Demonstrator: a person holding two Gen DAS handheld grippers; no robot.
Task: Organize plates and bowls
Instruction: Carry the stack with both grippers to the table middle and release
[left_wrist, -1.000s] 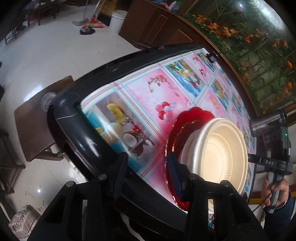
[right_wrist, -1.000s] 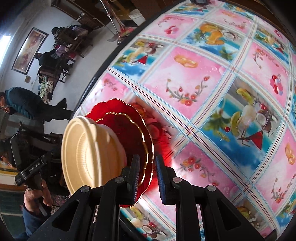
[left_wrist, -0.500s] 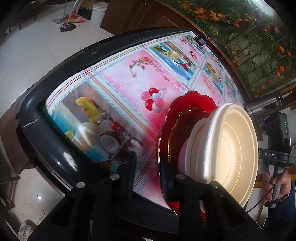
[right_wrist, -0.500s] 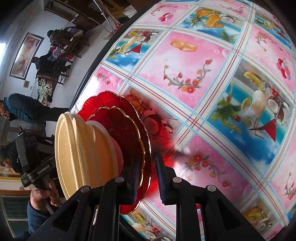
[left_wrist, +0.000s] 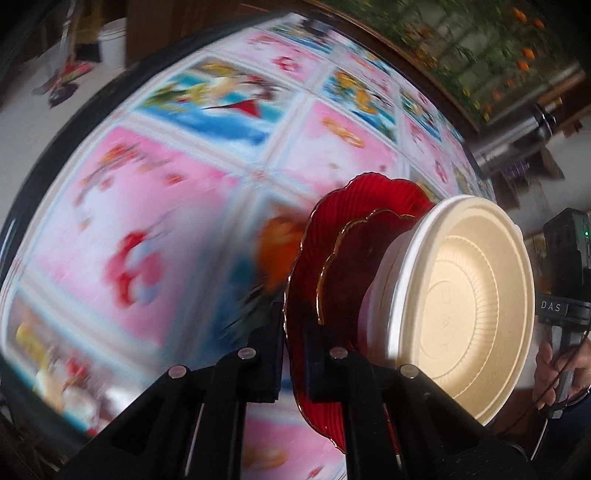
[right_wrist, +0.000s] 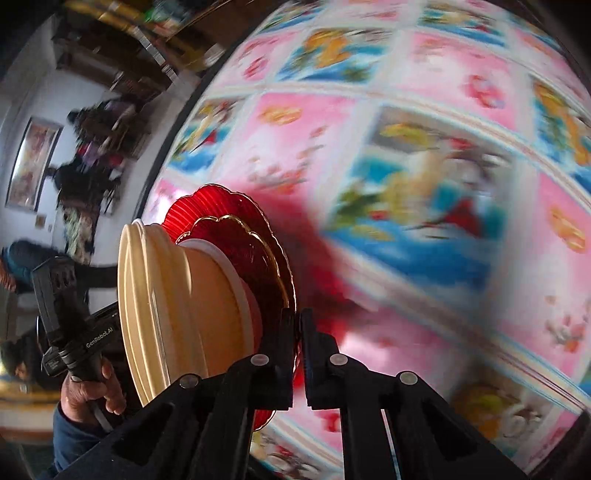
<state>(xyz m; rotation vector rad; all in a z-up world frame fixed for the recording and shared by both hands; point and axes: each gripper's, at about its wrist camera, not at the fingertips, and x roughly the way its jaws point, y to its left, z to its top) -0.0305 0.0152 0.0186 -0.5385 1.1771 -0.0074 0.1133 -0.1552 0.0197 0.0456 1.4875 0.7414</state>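
A stack of a large red scalloped plate (left_wrist: 317, 236), a smaller gold-rimmed red plate (left_wrist: 354, 258) and cream bowls (left_wrist: 461, 306) on top is held between both grippers. My left gripper (left_wrist: 293, 332) is shut on the large red plate's rim. My right gripper (right_wrist: 297, 332) is shut on the opposite rim of the red plate (right_wrist: 207, 206), with the cream bowls (right_wrist: 166, 302) to its left. The stack is lifted off the table.
The table carries a pink and blue fruit-print cloth (left_wrist: 155, 206) with a dark edge (left_wrist: 55, 147). A steel flask (left_wrist: 513, 140) stands at the far right. People and chairs (right_wrist: 85, 173) are beyond the table.
My left gripper has closed on the red plate's rim. Both grippers have moved with the stack across the table; the background is now motion-blurred.
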